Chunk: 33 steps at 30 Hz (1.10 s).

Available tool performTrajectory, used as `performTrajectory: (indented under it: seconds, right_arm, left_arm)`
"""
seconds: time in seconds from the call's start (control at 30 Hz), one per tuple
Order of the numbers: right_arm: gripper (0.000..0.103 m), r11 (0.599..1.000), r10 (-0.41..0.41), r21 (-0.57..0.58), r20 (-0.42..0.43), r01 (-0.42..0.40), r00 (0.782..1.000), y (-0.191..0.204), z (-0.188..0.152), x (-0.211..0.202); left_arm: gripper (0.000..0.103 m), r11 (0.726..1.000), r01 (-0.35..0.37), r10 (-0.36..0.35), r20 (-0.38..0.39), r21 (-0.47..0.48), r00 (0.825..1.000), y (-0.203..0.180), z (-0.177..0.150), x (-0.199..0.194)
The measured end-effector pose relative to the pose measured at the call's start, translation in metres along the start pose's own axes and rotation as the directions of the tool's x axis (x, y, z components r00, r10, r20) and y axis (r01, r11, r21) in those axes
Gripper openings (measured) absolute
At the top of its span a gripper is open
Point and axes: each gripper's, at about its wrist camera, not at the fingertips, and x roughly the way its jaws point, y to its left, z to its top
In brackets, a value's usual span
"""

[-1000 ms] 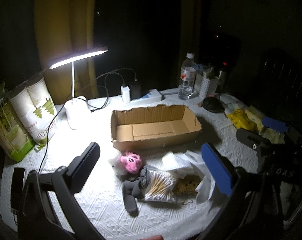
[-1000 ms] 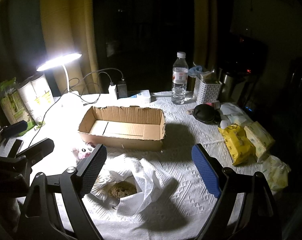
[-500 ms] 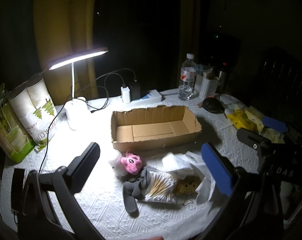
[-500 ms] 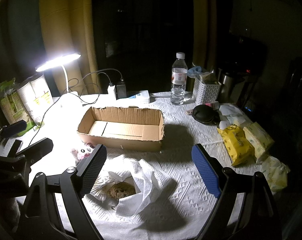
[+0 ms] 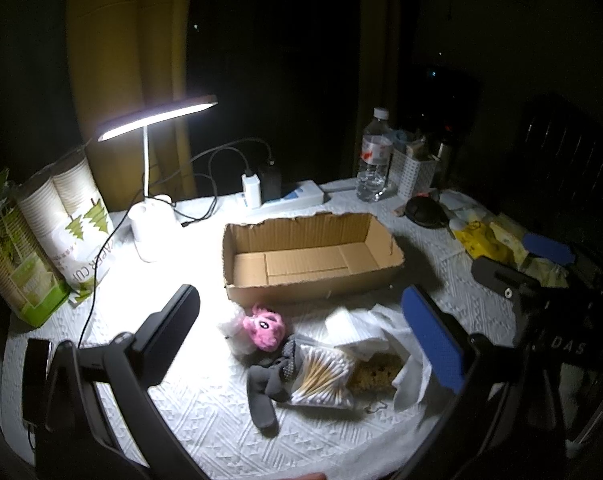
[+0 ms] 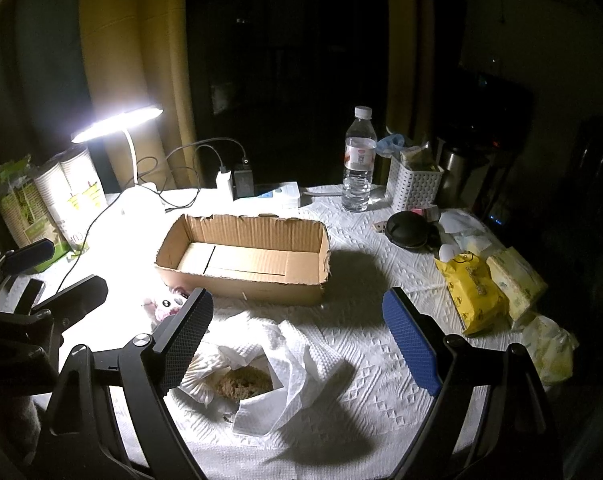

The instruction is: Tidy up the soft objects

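Note:
An empty cardboard box [image 5: 309, 256] [image 6: 245, 256] stands mid-table. In front of it lie a pink plush toy [image 5: 263, 326] [image 6: 167, 306], a grey sock [image 5: 267, 382], a clear bag of cotton swabs [image 5: 321, 376], a brownish sponge [image 5: 377, 372] [image 6: 243, 382] and crumpled white paper towel [image 6: 285, 360]. My left gripper [image 5: 301, 344] hovers open above this pile, holding nothing. My right gripper [image 6: 297, 344] is also open and empty, over the towel and sponge. The right gripper appears at the right edge of the left wrist view [image 5: 525, 264].
A lit desk lamp [image 5: 149, 128] stands back left beside sleeves of paper cups [image 5: 61, 216]. A water bottle [image 6: 359, 160], white basket [image 6: 413, 184], power strip [image 5: 289, 196] and cables line the back. Yellow tissue packs [image 6: 477, 296] lie right. A phone [image 5: 35, 376] lies at the left edge.
Both grippers have drifted only slightly; the pile and the box look unmoved, and both grippers stay open.

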Motion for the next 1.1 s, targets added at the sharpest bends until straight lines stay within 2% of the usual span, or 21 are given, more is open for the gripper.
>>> performTrajectory:
  seconds: [0.57, 0.73, 1.1]
  right_arm:
    - [0.089, 1.000, -0.003, -0.003, -0.003, 0.003, 1.000, 0.000, -0.001, 0.002]
    - [0.089, 1.000, -0.008, 0.007, -0.032, 0.008, 0.999, -0.008, -0.004, 0.016]
    - [0.089, 1.000, 0.001, 0.007, -0.164, 0.000, 0.986, -0.019, -0.043, 0.070]
  left_arm:
    - [0.102, 1.000, 0.005, -0.005, -0.007, -0.003, 1.000, 0.007, 0.001, 0.005]
    - [0.102, 1.000, 0.011, -0.010, -0.045, 0.006, 0.999, 0.011, -0.010, 0.021]
    - [0.102, 0.999, 0.007, -0.001, -0.180, 0.035, 0.984, 0.011, -0.058, 0.072]
